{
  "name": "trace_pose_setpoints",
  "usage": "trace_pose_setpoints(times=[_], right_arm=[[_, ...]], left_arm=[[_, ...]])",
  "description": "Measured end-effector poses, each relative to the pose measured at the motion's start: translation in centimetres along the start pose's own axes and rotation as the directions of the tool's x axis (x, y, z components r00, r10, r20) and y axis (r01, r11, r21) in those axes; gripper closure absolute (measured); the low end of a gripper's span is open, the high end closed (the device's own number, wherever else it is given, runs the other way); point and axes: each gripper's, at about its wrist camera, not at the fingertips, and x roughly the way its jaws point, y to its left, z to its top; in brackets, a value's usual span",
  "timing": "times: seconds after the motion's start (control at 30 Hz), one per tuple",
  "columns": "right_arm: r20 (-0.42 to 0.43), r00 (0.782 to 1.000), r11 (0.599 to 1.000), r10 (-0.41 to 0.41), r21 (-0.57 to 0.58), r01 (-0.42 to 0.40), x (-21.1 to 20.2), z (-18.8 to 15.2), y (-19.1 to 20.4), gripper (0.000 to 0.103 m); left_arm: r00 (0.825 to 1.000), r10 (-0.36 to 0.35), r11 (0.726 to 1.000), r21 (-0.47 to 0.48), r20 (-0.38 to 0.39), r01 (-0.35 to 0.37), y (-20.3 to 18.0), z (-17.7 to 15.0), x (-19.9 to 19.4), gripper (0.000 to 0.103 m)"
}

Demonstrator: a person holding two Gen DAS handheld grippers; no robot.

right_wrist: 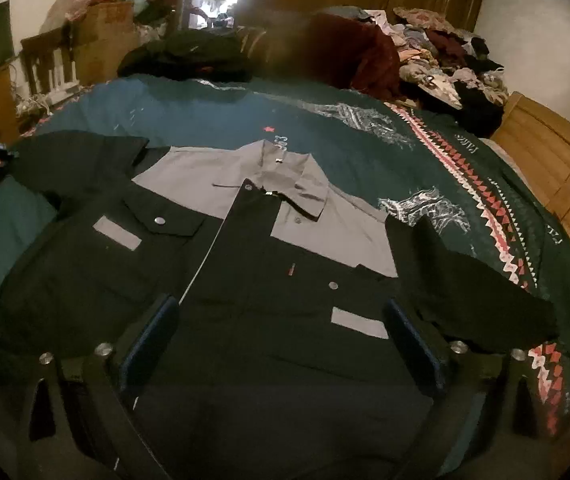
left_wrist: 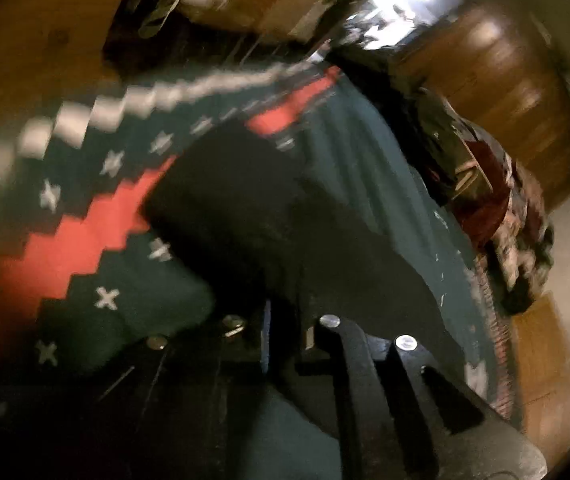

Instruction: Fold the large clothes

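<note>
Shirt [right_wrist: 245,280] flat on bedspread [right_wrist: 213,116]; left tongs [left_wrist: 285,320] clamped on black sleeve [left_wrist: 245,208]; right tongs [right_wrist: 281,344] wide, empty above shirt.

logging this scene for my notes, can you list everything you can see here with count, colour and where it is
shirt: one, black with grey yoke and collar, spread flat face up on the bed
bedspread: one, dark teal with red and white zigzag border, covering the bed
clothes pile: one heap, mixed colours, far right corner of the bed
dark bundle: one, black, far edge of the bed
left gripper: one, black, jaws shut on the shirt's black fabric
right gripper: one, black, jaws open over the shirt front
</note>
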Motion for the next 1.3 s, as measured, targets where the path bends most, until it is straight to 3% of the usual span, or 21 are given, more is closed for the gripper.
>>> trace_pose_setpoints(times=[0.1, 0.2, 0.3, 0.37, 0.4, 0.43, 0.47, 0.5, 0.53, 0.57, 0.63, 0.7, 0.77, 0.83, 0.9, 1.0, 1.07, 1.1, 1.13, 1.2, 1.3], right_arm=[[-0.001, 1.0, 0.999, 0.007, 0.036, -0.007, 0.0, -0.2, -0.9, 0.013], [0.015, 0.999, 0.992, 0.047, 0.118, -0.049, -0.4, -0.4, -3.3, 0.021], [0.0, 0.995, 0.973, 0.104, 0.208, -0.102, -0.1, -1.1, -6.0, 0.037], [-0.009, 0.992, 0.959, 0.126, 0.256, -0.12, 0.1, -1.9, -7.7, 0.042], [-0.012, 0.991, 0.954, 0.13, 0.273, -0.122, 0.0, -2.4, -8.6, 0.043], [-0.012, 0.991, 0.951, 0.13, 0.284, -0.121, 0.0, -2.8, -9.1, 0.043], [-0.012, 0.992, 0.947, 0.129, 0.299, -0.12, -0.1, -3.3, -10.0, 0.043], [-0.016, 0.991, 0.942, 0.131, 0.314, -0.119, -0.2, -3.9, -10.9, 0.043], [-0.019, 0.991, 0.938, 0.131, 0.327, -0.117, -0.2, -4.3, -11.5, 0.043], [-0.023, 0.991, 0.93, 0.135, 0.347, -0.119, -0.2, -4.8, -12.4, 0.043], [-0.031, 0.99, 0.917, 0.139, 0.382, -0.116, -0.2, -5.9, -14.1, 0.042], [-0.051, 0.988, 0.904, 0.147, 0.412, -0.113, 0.3, -6.9, -15.7, 0.038], [-0.064, 0.982, 0.886, 0.178, 0.445, -0.132, 1.6, -7.4, -17.0, 0.029], [-0.06, 0.974, 0.876, 0.217, 0.452, -0.167, 3.5, -6.8, -17.6, 0.028], [-0.04, 0.955, 0.853, 0.295, 0.46, -0.244, 6.3, -5.2, -17.8, 0.028], [0.002, 0.879, 0.741, 0.478, 0.536, -0.404, 12.5, -2.2, -17.7, 0.03], [-0.013, 0.848, 0.716, 0.531, 0.542, -0.44, 16.4, -0.4, -16.5, 0.037], [-0.03, 0.844, 0.72, 0.536, 0.537, -0.439, 18.0, 0.5, -15.9, 0.037], [-0.049, 0.841, 0.726, 0.539, 0.534, -0.434, 19.6, 1.3, -15.2, 0.038], [-0.102, 0.827, 0.724, 0.554, 0.548, -0.418, 23.0, 2.4, -13.9, 0.04], [-0.109, 0.825, 0.728, 0.555, 0.545, -0.417, 24.9, 3.0, -12.6, 0.042]], left_arm=[[0.995, -0.083, 0.983, 0.17, 0.06, 0.072, -7.1, -1.0, -2.7, 0.098], [0.967, -0.253, 0.909, 0.351, 0.037, 0.224, -17.5, -3.8, -4.7, 0.098], [0.891, -0.449, 0.783, 0.452, -0.066, 0.428, -27.8, -9.3, -5.8, 0.098], [0.828, -0.541, 0.698, 0.47, -0.147, 0.54, -33.6, -13.6, -5.5, 0.098], [0.776, -0.592, 0.647, 0.445, -0.218, 0.619, -36.7, -16.4, -4.4, 0.098], [0.752, -0.604, 0.621, 0.437, -0.263, 0.651, -39.0, -18.8, -3.2, 0.096], [0.753, -0.596, 0.616, 0.444, -0.277, 0.651, -40.4, -20.4, -2.0, 0.092], [0.76, -0.574, 0.618, 0.446, -0.306, 0.647, -42.1, -23.0, -0.1, 0.08], [0.752, -0.544, 0.628, 0.414, -0.371, 0.659, -43.3, -25.6, 2.3, 0.073], [0.731, -0.498, 0.644, 0.366, -0.467, 0.672, -44.3, -28.8, 4.9, 0.068], [0.695, -0.443, 0.652, 0.328, -0.567, 0.683, -44.9, -33.1, 6.7, 0.069], [0.65, -0.428, 0.616, 0.323, -0.628, 0.718, -44.7, -36.7, 5.7, 0.067], [0.632, -0.431, 0.602, 0.317, -0.644, 0.733, -43.6, -37.3, 4.1, 0.064], [0.655, -0.455, 0.602, 0.333, -0.604, 0.726, -41.6, -35.8, 1.6, 0.058], [0.705, -0.482, 0.631, 0.352, -0.52, 0.691, -38.9, -32.8, -0.2, 0.047], [0.827, -0.449, 0.735, 0.387, -0.339, 0.557, -34.6, -27.1, -1.4, 0.043], [0.888, -0.384, 0.81, 0.368, -0.254, 0.456, -31.1, -24.1, -0.9, 0.043], [0.914, -0.348, 0.841, 0.36, -0.211, 0.403, -29.3, -23.2, -0.7, 0.043], [0.932, -0.318, 0.872, 0.333, -0.171, 0.359, -27.6, -22.1, -0.3, 0.043], [0.951, -0.282, 0.908, 0.287, -0.125, 0.307, -25.2, -21.2, -0.2, 0.043], [0.965, -0.246, 0.934, 0.245, -0.089, 0.261, -22.9, -20.7, 0.1, 0.043]])
